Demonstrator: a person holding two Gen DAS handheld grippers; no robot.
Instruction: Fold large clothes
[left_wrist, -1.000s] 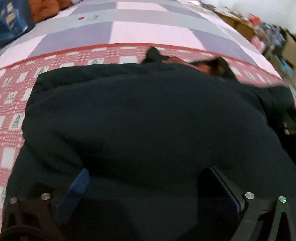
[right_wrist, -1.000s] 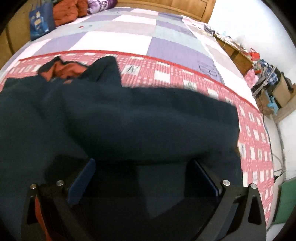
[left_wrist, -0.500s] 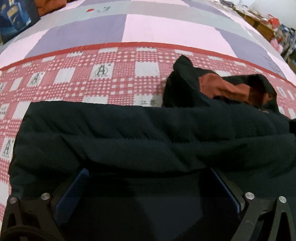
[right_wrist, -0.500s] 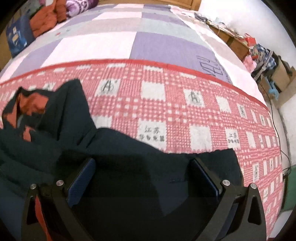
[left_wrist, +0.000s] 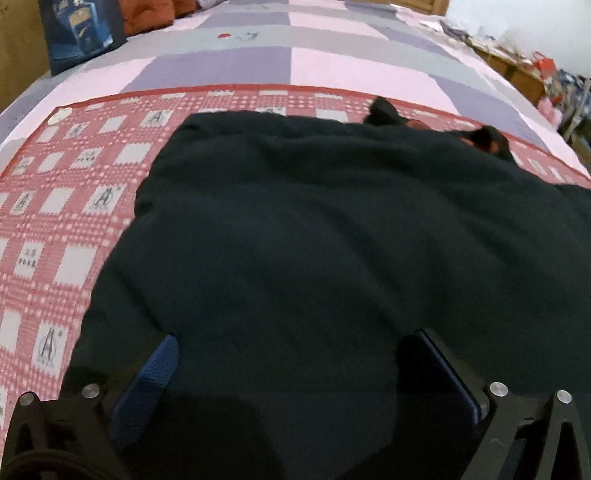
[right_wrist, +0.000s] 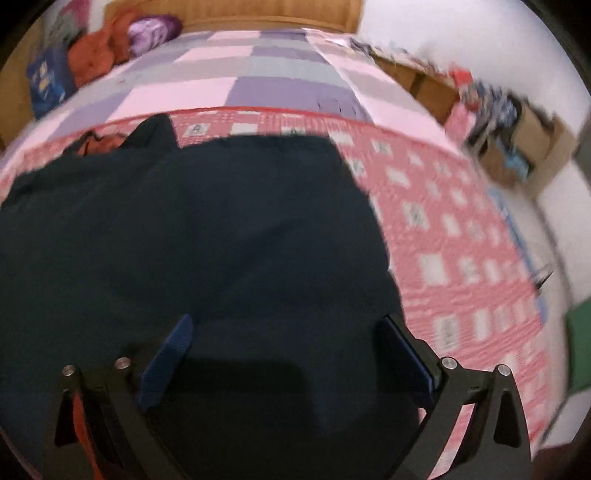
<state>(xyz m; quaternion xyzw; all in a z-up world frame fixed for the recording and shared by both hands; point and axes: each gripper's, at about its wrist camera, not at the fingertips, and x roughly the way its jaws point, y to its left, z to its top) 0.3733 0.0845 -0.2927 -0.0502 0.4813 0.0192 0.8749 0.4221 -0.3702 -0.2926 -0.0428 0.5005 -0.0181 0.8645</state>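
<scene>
both tongs (left_wrist: 291, 354) (right_wrist: 286, 339) spread apart over dark garment (left_wrist: 332, 229); its orange lining mostly hidden.

bed (left_wrist: 332, 62) has a red checked sheet (left_wrist: 55, 221) over it, dark garment (left_wrist: 314, 240) spread across mid-frame, orange clothes (right_wrist: 92, 55) upper left.
</scene>
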